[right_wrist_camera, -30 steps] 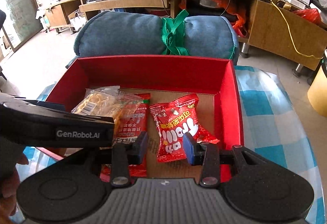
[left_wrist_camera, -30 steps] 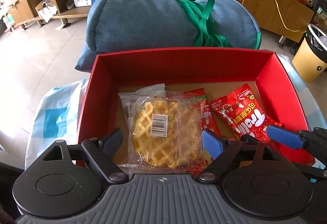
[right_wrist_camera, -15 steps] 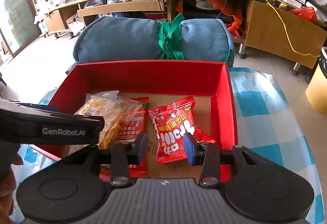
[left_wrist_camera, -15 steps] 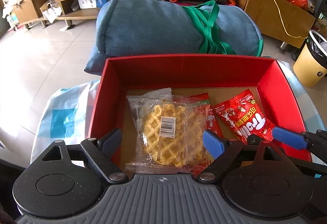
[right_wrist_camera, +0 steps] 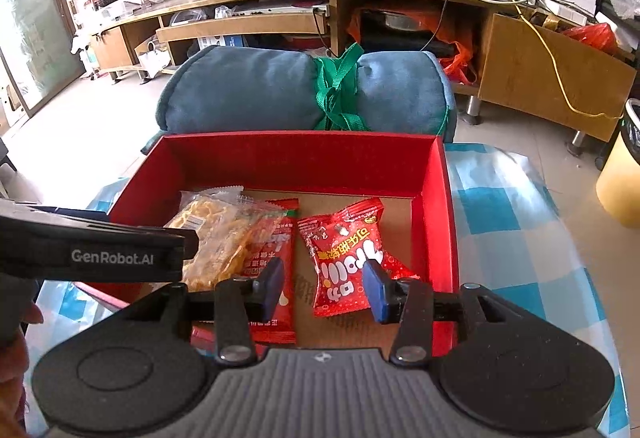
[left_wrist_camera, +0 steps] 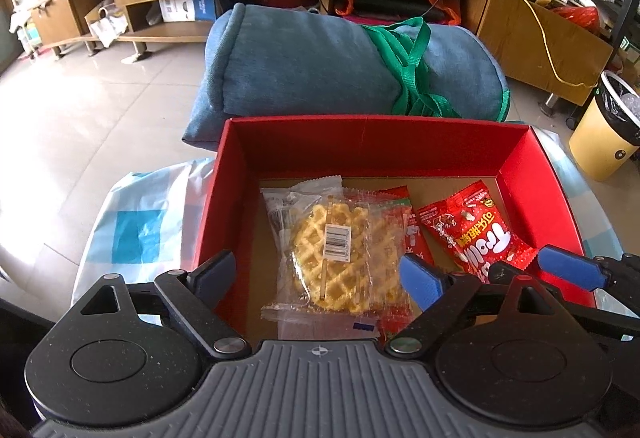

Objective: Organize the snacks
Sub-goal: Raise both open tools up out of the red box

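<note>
Item: shallow red cardboard box with a brown floor (left_wrist_camera: 532,194), standing on a blue-and-white checked plastic tablecloth (right_wrist_camera: 516,222).

Contents: clear-wrapped yellow waffle packet with a barcode sticker (left_wrist_camera: 340,258), left of centre, lying partly over a flat red foil sachet (right_wrist_camera: 272,250); red gummy-candy pouch with white lettering (right_wrist_camera: 344,258), right of centre, apart from the sachet. All three lie flat on the floor.

Left gripper (left_wrist_camera: 320,274): jaws wide and just been opening further; nothing held. The waffle packet shows between its pads, but they do not press it, so it reads as let go.

Right gripper (right_wrist_camera: 324,286): jaws narrow, just been opening a little; nothing clamped. The candy pouch lies beneath and between the blue pads, seemingly set down.

Step in hand, by my judgement: releasing the snacks into the box. To do it well, lift each gripper straight up and clear before you swing it, so a pad does not catch a crinkled wrapper edge and drag it out.

Edges: the box's near wall sits close under both grippers; its right wall is just beside the right pad. The two grippers crowd each other at mid-box.

Open room: bare floor along the back wall and in the right rear corner. A rolled blue fabric bundle tied with green straps (left_wrist_camera: 320,66) lies directly behind the box; keep forward reaches short of it.
</note>
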### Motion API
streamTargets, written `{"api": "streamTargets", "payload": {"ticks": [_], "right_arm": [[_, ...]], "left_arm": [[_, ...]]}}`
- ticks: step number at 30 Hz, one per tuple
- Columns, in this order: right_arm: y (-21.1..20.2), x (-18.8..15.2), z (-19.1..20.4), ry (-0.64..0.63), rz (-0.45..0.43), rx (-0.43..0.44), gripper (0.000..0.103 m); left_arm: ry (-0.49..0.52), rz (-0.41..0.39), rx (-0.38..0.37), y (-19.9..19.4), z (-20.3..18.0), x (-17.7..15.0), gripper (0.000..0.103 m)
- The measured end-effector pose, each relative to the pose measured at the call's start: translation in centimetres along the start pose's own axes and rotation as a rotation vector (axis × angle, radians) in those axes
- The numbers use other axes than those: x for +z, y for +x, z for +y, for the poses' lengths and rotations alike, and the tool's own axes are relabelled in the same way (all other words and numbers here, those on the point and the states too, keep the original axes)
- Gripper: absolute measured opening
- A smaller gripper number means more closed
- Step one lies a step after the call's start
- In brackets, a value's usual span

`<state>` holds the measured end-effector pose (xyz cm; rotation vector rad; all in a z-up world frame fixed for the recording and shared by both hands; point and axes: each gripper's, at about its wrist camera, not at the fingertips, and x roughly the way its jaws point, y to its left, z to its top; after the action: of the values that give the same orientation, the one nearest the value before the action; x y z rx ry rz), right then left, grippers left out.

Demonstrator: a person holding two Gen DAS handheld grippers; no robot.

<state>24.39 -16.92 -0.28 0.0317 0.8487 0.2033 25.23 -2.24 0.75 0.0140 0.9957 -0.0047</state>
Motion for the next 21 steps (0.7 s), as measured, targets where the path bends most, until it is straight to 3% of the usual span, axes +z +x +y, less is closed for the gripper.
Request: {"api": "streamTargets", "payload": {"ticks": [21], "right_arm": [[-2.5, -0.7, -0.2, 0.019, -0.03, -0.017, 0.041]], "left_arm": [[0.027, -0.012, -0.024, -2.1, -0.2, -1.9, 0.093]]}}
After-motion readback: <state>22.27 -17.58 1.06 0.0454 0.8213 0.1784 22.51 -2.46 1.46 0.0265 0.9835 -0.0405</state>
